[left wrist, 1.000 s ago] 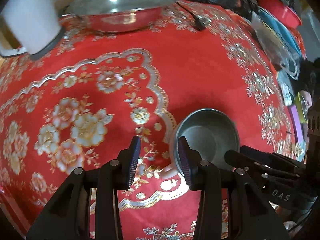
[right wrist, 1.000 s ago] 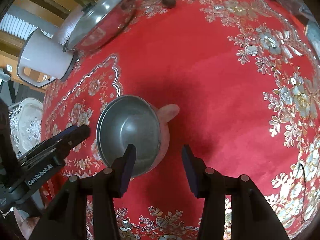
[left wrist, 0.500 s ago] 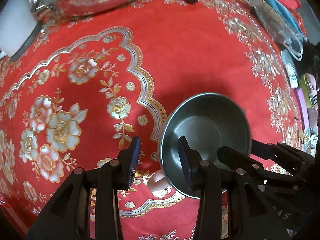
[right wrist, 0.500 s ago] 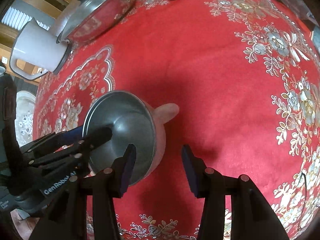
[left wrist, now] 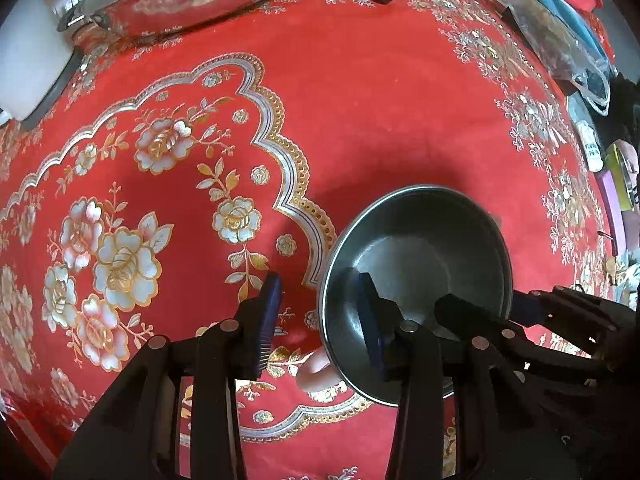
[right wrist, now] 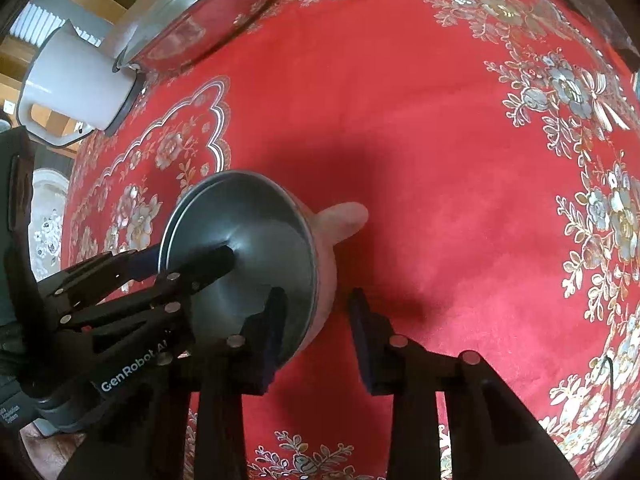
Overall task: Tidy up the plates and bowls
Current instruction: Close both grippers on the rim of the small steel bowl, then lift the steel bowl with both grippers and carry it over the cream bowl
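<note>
- Left wrist view: a metal bowl (left wrist: 420, 256) with a pink outer shell stands on the red flowered tablecloth (left wrist: 380, 100), low and right of centre.
- The left gripper (left wrist: 322, 316) straddles the bowl's near-left rim, one finger inside and one outside. Its jaws have just been closing. A strip of cloth shows beside the outer pad, so I cannot tell whether it is clamped yet.
- The right gripper (left wrist: 484, 304) straddles the opposite rim.
- A lidded pan (left wrist: 172, 0) and a white jug (left wrist: 28, 60) sit at the far edge.
- Right wrist view: the right gripper (right wrist: 316, 316) has one finger in the bowl (right wrist: 248, 232) and the other just beside its pink wall. Its jaws have just been closing, and I cannot tell if they grip.
- The left gripper (right wrist: 192, 256) spans the far rim.
</note>
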Motion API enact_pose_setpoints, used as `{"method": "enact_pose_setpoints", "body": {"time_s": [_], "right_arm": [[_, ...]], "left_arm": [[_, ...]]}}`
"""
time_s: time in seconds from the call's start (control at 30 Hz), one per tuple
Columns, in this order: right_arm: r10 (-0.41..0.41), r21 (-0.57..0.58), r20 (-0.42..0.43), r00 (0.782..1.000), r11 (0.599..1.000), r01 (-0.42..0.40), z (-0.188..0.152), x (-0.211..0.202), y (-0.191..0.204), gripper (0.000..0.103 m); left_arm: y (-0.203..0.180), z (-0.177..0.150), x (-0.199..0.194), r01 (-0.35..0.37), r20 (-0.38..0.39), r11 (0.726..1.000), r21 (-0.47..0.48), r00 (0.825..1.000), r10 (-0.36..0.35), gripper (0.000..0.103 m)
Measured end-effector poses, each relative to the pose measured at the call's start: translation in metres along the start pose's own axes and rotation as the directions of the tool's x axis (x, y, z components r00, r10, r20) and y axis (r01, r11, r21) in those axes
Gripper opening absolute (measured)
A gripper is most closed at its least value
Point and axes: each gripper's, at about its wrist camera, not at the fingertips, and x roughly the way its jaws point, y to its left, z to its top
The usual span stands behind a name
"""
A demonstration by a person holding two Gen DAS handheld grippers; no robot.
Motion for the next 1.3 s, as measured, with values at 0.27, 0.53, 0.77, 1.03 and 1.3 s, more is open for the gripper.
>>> {"method": "enact_pose_setpoints", "body": {"time_s": [0.27, 0.53, 0.77, 1.03, 1.3], "right_arm": [[-0.011, -0.032, 0.015, 1.000, 0.999, 0.011, 0.000, -0.004, 0.005, 0.022], [-0.005, -0.062, 0.000, 1.000, 0.998, 0.005, 0.000, -0.003, 0.011, 0.022], [0.022, -0.089, -0.006, 1.000, 0.996, -0.022, 0.004, -0.007, 0.027, 0.022], [0.044, -0.185, -0.018, 0.999, 0.982, -0.047, 0.008, -0.009, 0.077, 0.022], [0.070, -0.306, -0.040, 0.997, 0.949, -0.079, 0.005, -0.006, 0.141, 0.022]], "left_arm": [[-0.001, -0.001, -0.001, 0.033, -0.046, 0.999, 0.011, 0.998, -0.032, 0.013], [0.009, -0.007, -0.007, 0.030, -0.033, 1.000, -0.009, 0.999, -0.030, 0.011], [0.035, -0.014, -0.024, 0.029, -0.012, 0.998, -0.061, 1.000, -0.029, 0.011], [0.080, -0.027, -0.055, 0.015, 0.033, 0.988, -0.156, 0.999, -0.010, 0.011], [0.138, -0.058, -0.092, -0.017, 0.083, 0.961, -0.277, 0.996, 0.041, 0.011]]}}
